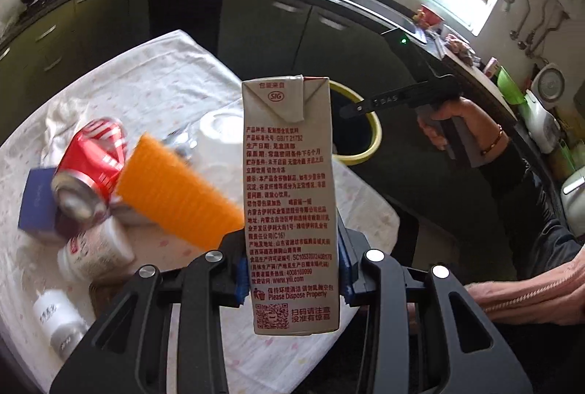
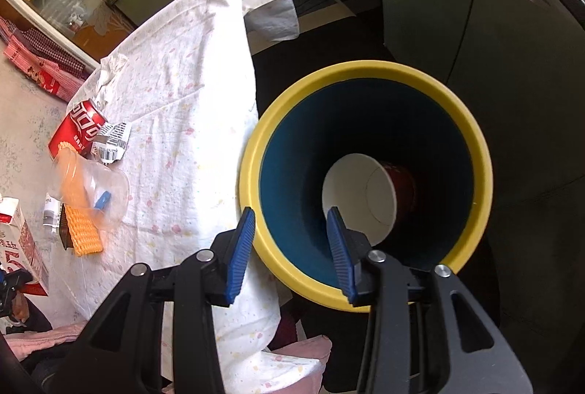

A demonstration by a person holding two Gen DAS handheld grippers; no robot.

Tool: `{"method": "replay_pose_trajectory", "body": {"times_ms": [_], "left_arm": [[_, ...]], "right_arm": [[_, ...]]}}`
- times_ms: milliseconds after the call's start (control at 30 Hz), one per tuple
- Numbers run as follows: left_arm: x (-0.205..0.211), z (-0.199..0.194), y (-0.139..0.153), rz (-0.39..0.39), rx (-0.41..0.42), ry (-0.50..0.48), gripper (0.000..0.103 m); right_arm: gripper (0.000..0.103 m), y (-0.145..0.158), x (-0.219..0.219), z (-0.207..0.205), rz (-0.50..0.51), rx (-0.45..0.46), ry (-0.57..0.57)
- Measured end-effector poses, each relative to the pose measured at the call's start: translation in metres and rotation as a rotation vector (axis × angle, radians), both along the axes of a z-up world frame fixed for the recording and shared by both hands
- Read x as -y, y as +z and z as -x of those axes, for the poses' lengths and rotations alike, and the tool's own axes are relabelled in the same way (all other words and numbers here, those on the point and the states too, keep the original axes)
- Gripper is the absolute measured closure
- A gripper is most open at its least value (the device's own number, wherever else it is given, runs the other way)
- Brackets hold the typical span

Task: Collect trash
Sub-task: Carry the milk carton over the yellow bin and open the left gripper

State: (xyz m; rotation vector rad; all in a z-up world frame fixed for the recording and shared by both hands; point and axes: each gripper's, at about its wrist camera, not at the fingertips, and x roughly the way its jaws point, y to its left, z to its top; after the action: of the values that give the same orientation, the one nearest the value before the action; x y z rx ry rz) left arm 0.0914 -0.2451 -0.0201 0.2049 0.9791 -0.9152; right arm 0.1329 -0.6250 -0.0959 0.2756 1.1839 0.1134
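My left gripper (image 1: 292, 269) is shut on a grey milk carton (image 1: 289, 196) with red print and holds it upright above the table's edge; the carton also shows at the left edge of the right wrist view (image 2: 18, 240). The yellow-rimmed bin (image 2: 365, 182) stands on the floor beside the table; its rim shows behind the carton in the left wrist view (image 1: 365, 138). A paper cup (image 2: 365, 196) lies inside the bin. My right gripper (image 2: 289, 247) is open and empty above the bin's near rim. It shows in the left wrist view (image 1: 369, 103), above the bin.
On the white cloth-covered table (image 2: 182, 101) lie a red cola can (image 1: 91, 163), orange foam netting (image 1: 175, 189), a clear plastic cup (image 2: 91, 189), a crumpled wrapper (image 2: 111, 138), a blue box (image 1: 36, 203), a white tub (image 1: 95, 251) and a small white bottle (image 1: 58, 324). Dark cabinets (image 1: 292, 35) and a sink counter stand behind.
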Motion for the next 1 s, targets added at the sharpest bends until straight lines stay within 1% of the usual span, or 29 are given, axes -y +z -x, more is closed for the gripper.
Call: {"method": "replay_pose_trajectory", "body": {"times_ms": [100,267,333,433,600,667,700,767,800,833,933,967,1000], "left_arm": [[0.051,-0.011,0.002,0.016,-0.003,-0.076,0.067],[0.136,-0.039,-0.012,-0.004,-0.045,-0.136,0.067],[0.161,-0.044,-0.022,-0.025,-0.037,-0.139,0.067],[0.2,-0.058,-0.042,-0.063,-0.068,-0.14,0.067],[0.241,-0.078,-0.077,-0.128,-0.099,-0.105,0.067],[0.254,-0.084,-0.088,-0.158,-0.111,-0.094,0.067],[0.255,-0.085,-0.096,-0.174,-0.123,-0.094,0.067],[0.255,-0.088,-0.103,-0.198,-0.139,-0.077,0.057],[0.255,-0.089,-0.102,-0.198,-0.129,-0.062,0.042],[0.255,-0.088,-0.099,-0.191,-0.112,-0.051,0.035],[0.24,-0.077,-0.079,-0.149,-0.036,-0.033,0.034],[0.23,-0.071,-0.068,-0.117,-0.013,-0.03,0.033],[0.22,-0.066,-0.059,-0.087,0.001,-0.026,0.03]], "right_arm": [[0.064,0.009,0.018,0.018,0.019,0.025,-0.033],[0.064,0.012,0.046,0.046,0.046,0.052,-0.09],[0.064,0.011,0.059,0.056,0.042,0.058,-0.109],[0.064,0.005,0.073,0.064,0.029,0.06,-0.128],[0.064,-0.007,0.088,0.067,0.008,0.058,-0.143],[0.064,-0.011,0.091,0.066,-0.003,0.055,-0.142],[0.064,-0.013,0.092,0.065,-0.007,0.053,-0.141],[0.064,-0.015,0.094,0.066,-0.018,0.054,-0.139],[0.064,-0.015,0.095,0.067,-0.021,0.056,-0.141],[0.064,-0.015,0.095,0.067,-0.023,0.058,-0.143],[0.063,-0.015,0.097,0.068,-0.027,0.064,-0.144],[0.063,-0.015,0.096,0.068,-0.028,0.066,-0.141],[0.063,-0.014,0.094,0.068,-0.031,0.067,-0.136]]}}
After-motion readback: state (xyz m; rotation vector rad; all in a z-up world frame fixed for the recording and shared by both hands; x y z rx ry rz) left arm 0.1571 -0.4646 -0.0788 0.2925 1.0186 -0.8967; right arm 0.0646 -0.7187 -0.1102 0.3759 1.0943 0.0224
